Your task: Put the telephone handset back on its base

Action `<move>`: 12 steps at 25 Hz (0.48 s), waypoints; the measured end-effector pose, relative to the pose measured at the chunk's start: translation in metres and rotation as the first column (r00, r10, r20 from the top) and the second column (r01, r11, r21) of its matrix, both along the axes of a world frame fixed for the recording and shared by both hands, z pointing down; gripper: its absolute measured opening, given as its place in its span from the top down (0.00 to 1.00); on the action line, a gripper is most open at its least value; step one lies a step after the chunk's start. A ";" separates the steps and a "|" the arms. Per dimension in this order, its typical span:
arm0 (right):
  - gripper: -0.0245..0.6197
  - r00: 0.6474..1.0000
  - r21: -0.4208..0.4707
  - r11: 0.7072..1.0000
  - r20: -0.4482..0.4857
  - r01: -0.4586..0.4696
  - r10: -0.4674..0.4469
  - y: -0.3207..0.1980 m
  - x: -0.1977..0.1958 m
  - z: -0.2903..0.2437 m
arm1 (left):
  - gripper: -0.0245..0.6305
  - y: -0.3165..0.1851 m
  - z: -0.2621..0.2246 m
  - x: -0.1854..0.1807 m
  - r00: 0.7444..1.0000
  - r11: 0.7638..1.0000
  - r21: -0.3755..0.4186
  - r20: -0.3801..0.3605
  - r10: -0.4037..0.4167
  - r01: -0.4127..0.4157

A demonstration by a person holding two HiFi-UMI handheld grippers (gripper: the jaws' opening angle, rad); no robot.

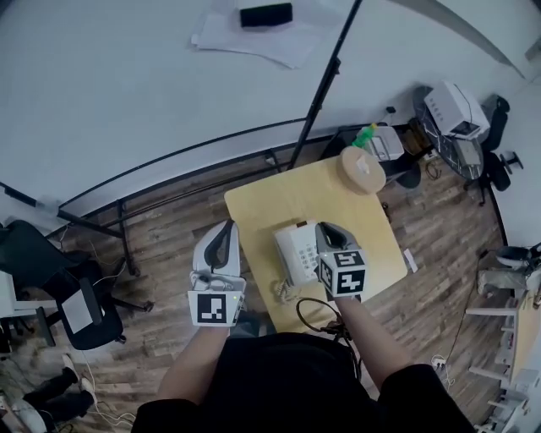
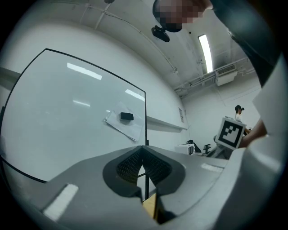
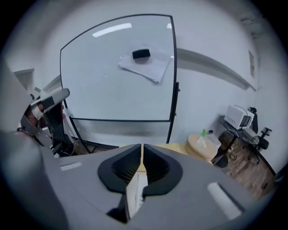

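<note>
A white telephone (image 1: 296, 252) sits in the middle of a small wooden table (image 1: 254, 210), its coiled cord (image 1: 286, 292) hanging at the near edge. The handset looks to lie along the base's left side, though it is too small to be sure. My right gripper (image 1: 325, 228) hovers over the phone's right side, jaws shut and empty; in the right gripper view (image 3: 141, 149) the white phone (image 3: 135, 193) shows below the closed tips. My left gripper (image 1: 226, 227) hangs left of the table, off its edge, also shut on nothing (image 2: 143, 152).
A round wooden stand with a green-capped bottle (image 1: 362, 165) stands at the table's far right corner. Behind the table is a whiteboard (image 1: 127, 84) with an eraser (image 1: 265, 14) and a slanted black pole (image 1: 325, 84). An office chair (image 1: 51, 271) is at the left; a black cable (image 1: 317, 315) loops by the near edge.
</note>
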State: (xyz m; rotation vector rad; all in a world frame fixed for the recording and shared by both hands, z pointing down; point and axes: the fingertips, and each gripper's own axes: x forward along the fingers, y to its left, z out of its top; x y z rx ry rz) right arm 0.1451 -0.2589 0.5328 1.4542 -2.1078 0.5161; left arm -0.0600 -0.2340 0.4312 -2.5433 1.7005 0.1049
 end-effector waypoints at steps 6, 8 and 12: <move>0.95 0.999 0.307 0.951 0.000 0.032 -0.034 0.013 -0.001 -0.075 | 0.96 0.004 -0.027 0.005 1.000 0.998 0.052 0.004 0.020 -0.020; 0.95 1.000 0.405 0.914 0.005 0.013 -0.016 0.019 0.003 -0.093 | 0.96 0.004 -0.032 0.008 1.000 0.998 0.053 0.009 0.027 -0.027; 0.95 0.998 0.519 0.853 0.045 -0.051 0.032 0.030 0.016 -0.116 | 0.96 0.007 -0.047 0.013 0.999 0.994 0.097 0.011 0.042 -0.043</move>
